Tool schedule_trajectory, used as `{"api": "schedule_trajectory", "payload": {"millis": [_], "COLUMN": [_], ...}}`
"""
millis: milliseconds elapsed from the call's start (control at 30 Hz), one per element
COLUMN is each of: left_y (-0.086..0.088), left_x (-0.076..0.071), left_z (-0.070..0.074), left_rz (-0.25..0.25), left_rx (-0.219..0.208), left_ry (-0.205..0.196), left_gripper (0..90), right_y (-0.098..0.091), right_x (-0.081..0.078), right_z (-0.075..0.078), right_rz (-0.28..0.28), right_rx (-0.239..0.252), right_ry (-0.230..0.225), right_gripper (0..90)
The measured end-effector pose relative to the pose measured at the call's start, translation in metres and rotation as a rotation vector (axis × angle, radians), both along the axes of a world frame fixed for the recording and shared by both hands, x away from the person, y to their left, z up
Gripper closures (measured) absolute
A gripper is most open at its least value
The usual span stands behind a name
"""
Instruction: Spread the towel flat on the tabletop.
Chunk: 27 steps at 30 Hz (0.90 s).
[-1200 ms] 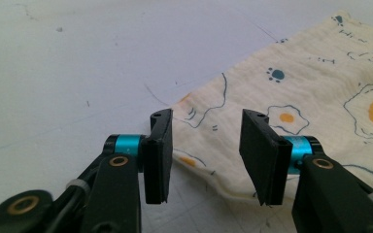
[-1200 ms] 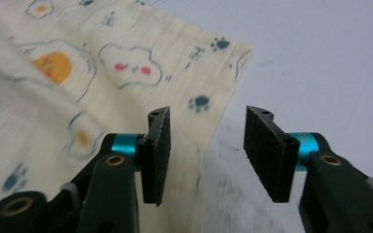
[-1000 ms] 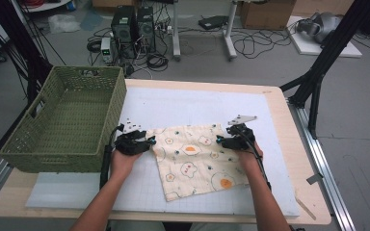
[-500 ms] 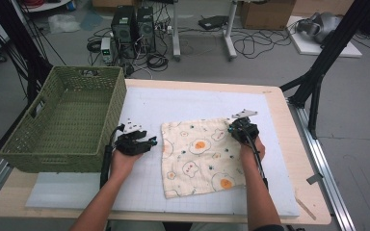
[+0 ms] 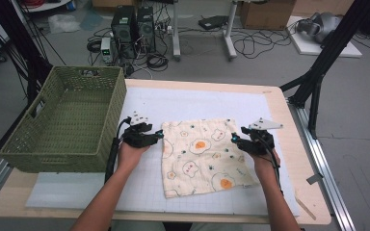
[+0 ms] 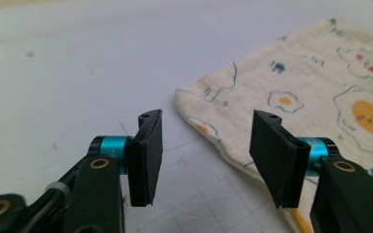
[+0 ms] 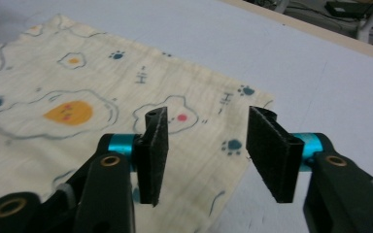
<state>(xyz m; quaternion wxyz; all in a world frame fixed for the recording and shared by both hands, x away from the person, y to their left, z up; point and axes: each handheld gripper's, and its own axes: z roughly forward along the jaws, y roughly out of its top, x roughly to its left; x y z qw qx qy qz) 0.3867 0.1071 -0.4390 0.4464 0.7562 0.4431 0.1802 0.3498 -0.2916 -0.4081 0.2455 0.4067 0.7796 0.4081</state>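
White gridded matting covers my wooden table; a crinkly egg-print cloth lies flat between my left tongs and right tongs, both released, beside a woven green basket.

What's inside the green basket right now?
The green basket shows just its bare woven floor and far walls. The strip of floor behind its near wall is hidden from the high view.
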Motion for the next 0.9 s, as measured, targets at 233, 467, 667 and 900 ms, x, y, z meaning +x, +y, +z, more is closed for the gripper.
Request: {"api": "schedule_trajectory", "payload": {"millis": [233, 467, 667, 900], "left_y": [-0.023, -0.038, -0.017, 0.0], "left_x": [0.012, 0.013, 0.034, 0.04], "left_z": [-0.012, -0.008, -0.006, -0.007], "left_rz": [-0.014, -0.08, 0.031, 0.092], "left_rx": [0.089, 0.204, 0.216, 0.1], "left_ry": [0.054, -0.017, -0.017, 0.006], "left_gripper": [44.0, 85.7, 87.5, 57.3], "right_y": [-0.01, -0.008, -0.005, 0.0], "right_x": [-0.027, -0.028, -0.027, -0.02], "right_z": [-0.002, -0.003, -0.004, -0.015], "right_rz": [0.043, 0.05, 0.051, 0.049], "right_rx": [0.003, 0.017, 0.019, 0.013], "right_ry": [-0.018, -0.01, -0.004, 0.026], "right_gripper": [46.6, 46.2, 46.3, 45.8]}}
